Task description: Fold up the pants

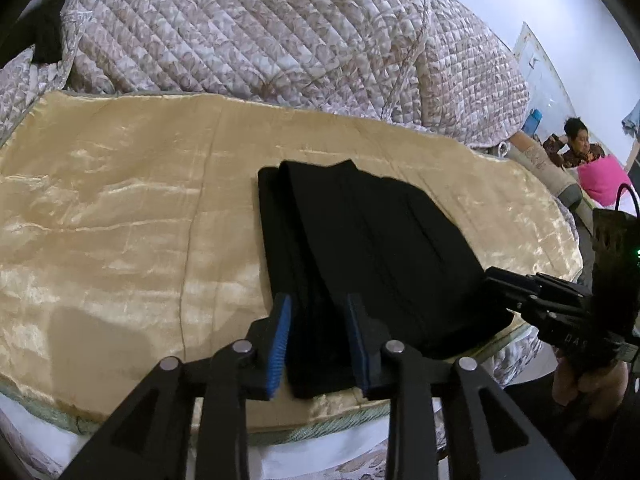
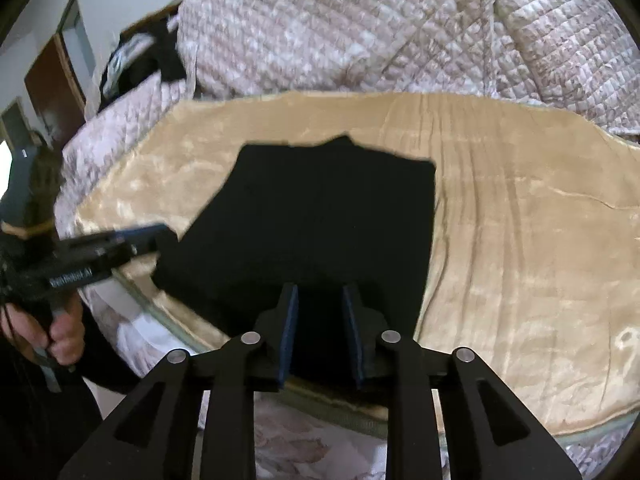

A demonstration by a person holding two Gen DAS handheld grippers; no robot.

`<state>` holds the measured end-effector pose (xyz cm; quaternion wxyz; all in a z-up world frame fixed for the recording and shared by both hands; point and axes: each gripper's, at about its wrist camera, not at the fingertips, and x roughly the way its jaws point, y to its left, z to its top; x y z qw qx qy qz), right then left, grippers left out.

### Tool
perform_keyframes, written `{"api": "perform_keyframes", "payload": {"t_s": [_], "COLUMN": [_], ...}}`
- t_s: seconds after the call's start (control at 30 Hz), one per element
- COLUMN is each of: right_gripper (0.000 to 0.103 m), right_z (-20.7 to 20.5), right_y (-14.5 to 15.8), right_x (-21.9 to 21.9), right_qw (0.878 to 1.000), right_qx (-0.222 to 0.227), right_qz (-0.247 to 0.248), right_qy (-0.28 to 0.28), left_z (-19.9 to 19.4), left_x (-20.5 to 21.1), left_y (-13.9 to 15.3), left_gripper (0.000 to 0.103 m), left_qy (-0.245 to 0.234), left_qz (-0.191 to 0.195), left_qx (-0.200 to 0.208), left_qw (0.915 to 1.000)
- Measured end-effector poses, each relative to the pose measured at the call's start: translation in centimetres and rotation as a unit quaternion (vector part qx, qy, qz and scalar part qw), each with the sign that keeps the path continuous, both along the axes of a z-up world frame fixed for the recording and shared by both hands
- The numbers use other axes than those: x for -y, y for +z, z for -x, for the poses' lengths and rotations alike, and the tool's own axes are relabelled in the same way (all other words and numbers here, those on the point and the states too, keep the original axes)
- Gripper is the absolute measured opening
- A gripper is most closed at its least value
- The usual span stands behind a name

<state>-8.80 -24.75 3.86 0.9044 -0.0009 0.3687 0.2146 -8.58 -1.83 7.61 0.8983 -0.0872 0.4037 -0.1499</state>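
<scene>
Black pants (image 1: 380,240) lie folded into a compact stack on a golden velvet blanket (image 1: 120,220), close to the blanket's near edge. My left gripper (image 1: 318,300) is open, its blue pads straddling the stack's near left part without pressing it. The right gripper (image 1: 492,276) comes in from the right at the stack's near right corner. In the right wrist view the pants (image 2: 320,208) are a dark rectangle on the blanket (image 2: 520,240). My right gripper (image 2: 320,292) is open over the near edge, fabric lying flat between the pads. The left gripper (image 2: 168,236) touches the stack's left corner.
A quilted floral comforter (image 1: 240,20) is heaped behind the blanket. Dark clothes (image 2: 148,60) lie at the back left beside it. A person (image 1: 576,144) sits far right near a pink cushion (image 1: 600,180). A hand (image 2: 52,332) grips the left tool's handle. The bed edge runs just below the pants.
</scene>
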Motion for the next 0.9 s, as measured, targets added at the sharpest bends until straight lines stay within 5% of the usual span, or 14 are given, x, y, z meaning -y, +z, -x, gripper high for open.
{"api": "perform_keyframes", "payload": {"t_s": [0.13, 0.57, 0.9], "right_gripper": [0.036, 0.036, 0.036], "right_z": [-0.8, -5.5, -9.3], "right_y": [0.7, 2.0, -0.1], "right_x": [1.7, 3.4, 5.2], "right_qw": [0.999, 0.996, 0.986], "right_qx": [-0.006, -0.052, -0.101], "right_qz": [-0.027, -0.063, -0.119], "right_qy": [-0.028, -0.035, -0.054], "left_z": [-0.7, -5.5, -7.4], "left_x": [0.3, 2.7, 1.7], "left_y": [1.1, 2.3, 0.1], "left_gripper": [0.045, 0.052, 0.056], "left_qy": [-0.004, -0.009, -0.004], "left_qz": [-0.002, -0.044, -0.016], "left_qx": [0.010, 0.009, -0.011], "left_qw": [0.9999, 0.9990, 0.9998]}}
